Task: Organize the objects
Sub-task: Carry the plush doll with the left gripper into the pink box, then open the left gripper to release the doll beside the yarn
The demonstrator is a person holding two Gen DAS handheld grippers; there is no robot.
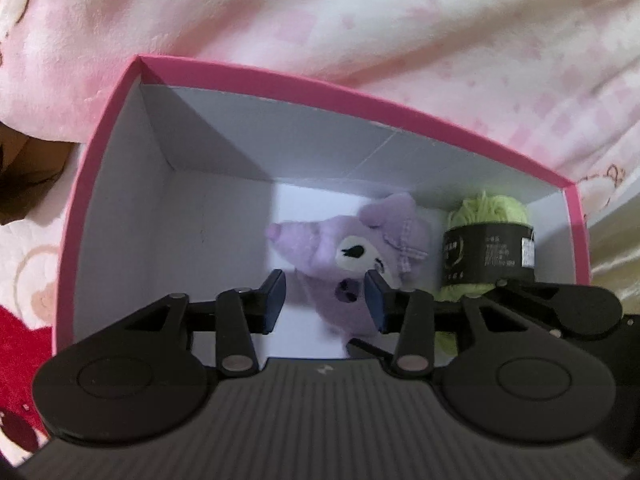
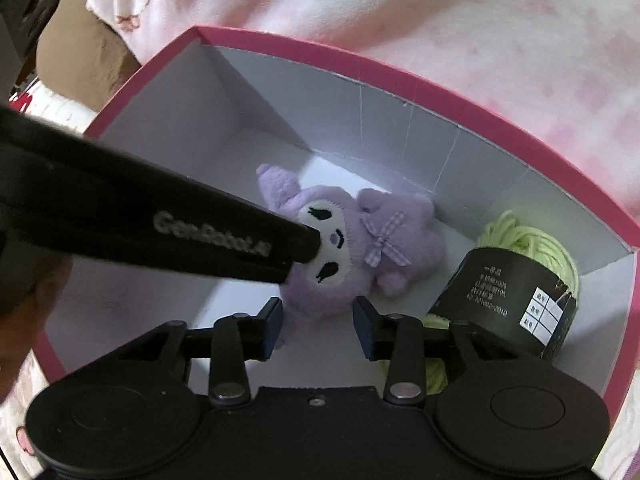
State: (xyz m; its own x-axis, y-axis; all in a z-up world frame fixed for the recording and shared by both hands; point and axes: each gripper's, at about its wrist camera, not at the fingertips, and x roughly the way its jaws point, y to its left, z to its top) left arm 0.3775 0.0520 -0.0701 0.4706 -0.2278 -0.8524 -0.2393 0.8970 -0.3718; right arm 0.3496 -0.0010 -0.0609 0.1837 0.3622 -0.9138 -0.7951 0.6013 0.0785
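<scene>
Plush (image 2: 348,240) is lying inside the box (image 2: 440,80), beside the yarn (image 2: 516,288). Left gripper (image 1: 324,300) and right gripper (image 2: 318,326) are both hovering above it, jaws spread, gripping nothing.

Soft indoor light, pretty washed out on my feeds

Brightest spot I get is a glare patch on the box (image 1: 224,216) floor by the far wall, with the left corner in grey shadow. Pink blanket (image 1: 400,40) is blown out and mushy. Fisheye bends the rim hard, and the near gripper (image 2: 318,322) bodies look dark and soft.
</scene>
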